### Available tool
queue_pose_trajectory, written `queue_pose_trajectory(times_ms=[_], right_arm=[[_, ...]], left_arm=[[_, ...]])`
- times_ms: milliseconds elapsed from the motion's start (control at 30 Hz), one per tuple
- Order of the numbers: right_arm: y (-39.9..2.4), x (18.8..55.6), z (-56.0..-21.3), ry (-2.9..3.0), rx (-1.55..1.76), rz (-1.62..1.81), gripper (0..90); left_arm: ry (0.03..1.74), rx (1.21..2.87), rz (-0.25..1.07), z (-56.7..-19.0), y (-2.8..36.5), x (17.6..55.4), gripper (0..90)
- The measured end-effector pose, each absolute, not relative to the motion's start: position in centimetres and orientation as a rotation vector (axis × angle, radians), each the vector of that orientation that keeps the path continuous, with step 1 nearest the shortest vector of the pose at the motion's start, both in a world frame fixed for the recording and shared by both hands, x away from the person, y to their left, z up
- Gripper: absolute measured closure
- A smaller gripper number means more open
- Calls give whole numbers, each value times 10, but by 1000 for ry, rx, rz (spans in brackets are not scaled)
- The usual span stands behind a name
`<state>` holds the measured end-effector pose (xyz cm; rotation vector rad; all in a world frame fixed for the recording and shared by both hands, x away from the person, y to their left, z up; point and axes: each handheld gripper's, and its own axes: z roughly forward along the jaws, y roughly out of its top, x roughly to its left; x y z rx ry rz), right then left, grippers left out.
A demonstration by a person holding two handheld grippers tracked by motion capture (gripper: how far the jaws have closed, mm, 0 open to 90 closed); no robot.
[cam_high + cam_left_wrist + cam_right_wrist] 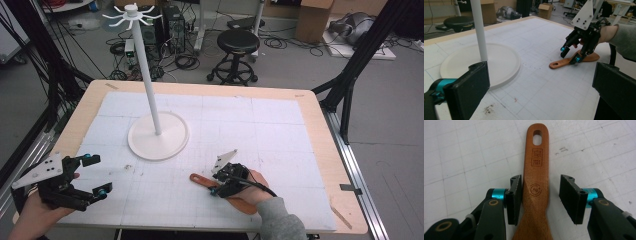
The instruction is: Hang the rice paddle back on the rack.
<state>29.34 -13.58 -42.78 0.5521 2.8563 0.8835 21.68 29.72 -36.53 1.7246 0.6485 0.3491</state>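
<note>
A wooden spatula (199, 178) lies flat on the white gridded mat (280, 130), its holed handle end pointing left. My right gripper (216, 182) is down over the handle, open. In the right gripper view the spatula (537, 170) runs between the jaws: the left pad (514, 197) is against its edge, the right pad (570, 197) stands a gap away. My left gripper (99, 175) hangs open and holds nothing at the table's front left. Its own view (541, 92) looks across at the right gripper (570, 55) and the spatula (559, 64).
A white stand with a tall pole (150, 85), hooks on top and a round base (158, 136) rises left of centre, also close ahead in the left gripper view (501, 57). Beyond the table's far edge are a black stool (238, 42), cables and boxes.
</note>
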Motion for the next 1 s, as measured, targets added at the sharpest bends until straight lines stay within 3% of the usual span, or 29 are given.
queue_pose_trajectory(times_ms=[633,1000], right_arm=[[-139,294,-425,2883,603,856,632],[-137,292,-423,2875,629,819,640]], left_arm=[[651,1728,348,-366,298,217,17],[653,1731,347,-367,298,218,17]])
